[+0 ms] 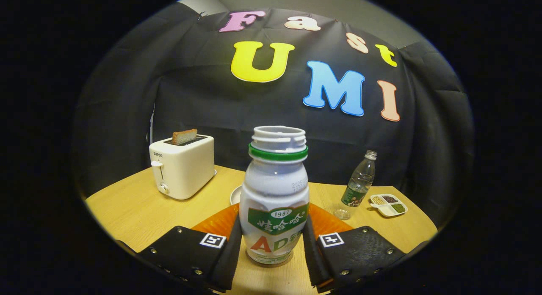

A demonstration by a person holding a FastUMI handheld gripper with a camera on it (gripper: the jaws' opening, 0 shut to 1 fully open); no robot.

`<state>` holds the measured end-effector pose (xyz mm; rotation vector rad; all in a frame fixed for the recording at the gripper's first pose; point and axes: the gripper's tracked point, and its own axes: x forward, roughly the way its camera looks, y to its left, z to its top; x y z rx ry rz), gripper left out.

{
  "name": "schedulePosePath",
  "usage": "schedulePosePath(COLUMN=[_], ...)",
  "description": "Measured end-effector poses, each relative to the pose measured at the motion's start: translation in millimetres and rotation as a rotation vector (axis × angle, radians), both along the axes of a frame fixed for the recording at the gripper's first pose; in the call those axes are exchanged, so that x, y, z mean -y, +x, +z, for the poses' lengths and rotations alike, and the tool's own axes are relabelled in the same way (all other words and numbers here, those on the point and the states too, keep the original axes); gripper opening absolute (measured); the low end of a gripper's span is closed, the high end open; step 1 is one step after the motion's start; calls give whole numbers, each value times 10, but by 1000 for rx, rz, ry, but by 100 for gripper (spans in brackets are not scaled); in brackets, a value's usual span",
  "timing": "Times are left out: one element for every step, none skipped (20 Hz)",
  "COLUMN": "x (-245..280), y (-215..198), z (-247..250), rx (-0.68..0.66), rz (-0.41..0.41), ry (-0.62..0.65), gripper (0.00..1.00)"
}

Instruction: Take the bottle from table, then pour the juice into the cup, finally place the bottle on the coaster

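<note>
On the far left of the wooden table (127, 206) stands a cream toaster (182, 166) with a slice of toast (184, 136) sticking up from its slot. To the right of it, just behind the bottle's left shoulder, the pale rim of what may be a cup (235, 195) peeks out — too little shows to be sure. An orange mat (216, 223) lies flat beneath and behind the bottle, showing on both sides of it.

In the middle stands the bottle (274, 193), upright, uncapped, white with a green ring at the neck and a green label. Its base rests on a thin round coaster (271, 262) on the table. The gripper (273, 248) sits around the lower body of the bottle, one finger on each side, the inner edges of both right against its sides — whether they actually press on it I cannot tell.

Further right, beyond the fingers, is a clear plastic bottle (360, 180) with a dark label, leaning slightly, and just beside it a small white divided dish (388, 205) holding beans or grains
</note>
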<state>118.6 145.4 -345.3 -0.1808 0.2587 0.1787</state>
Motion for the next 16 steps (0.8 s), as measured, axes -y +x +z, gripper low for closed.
schedulePosePath(x=[25, 61, 58, 34, 18, 32, 49, 54, 41, 37, 38, 56, 65, 79, 73, 45], y=[18, 53, 79, 96, 100, 117, 146, 172, 191, 205, 206, 201, 200, 203, 205, 201], z=[-64, -165, -283, -387, -432, -447, -468, -521, -546, -557, -552, -555, -538, -556, -561, -608], rx=[-1, -15, -41, -59, -65, -61, -60, -65, -67, -59, -57, -60, -56, -59, -65, -79], rz=[-13, -22, -20, -11, -9, -13, -22, -26, -24, -23, -25, -33, -41, -50, -54, -54], ry=[-18, -34, -30, -7, 12, 18, 18, 20, 25, 40, 47, 57, 74, 78, 78, 72], gripper=[66, 66, 66, 66, 66, 66, 66, 66, 65, 66, 66, 66, 66, 66, 68, 73])
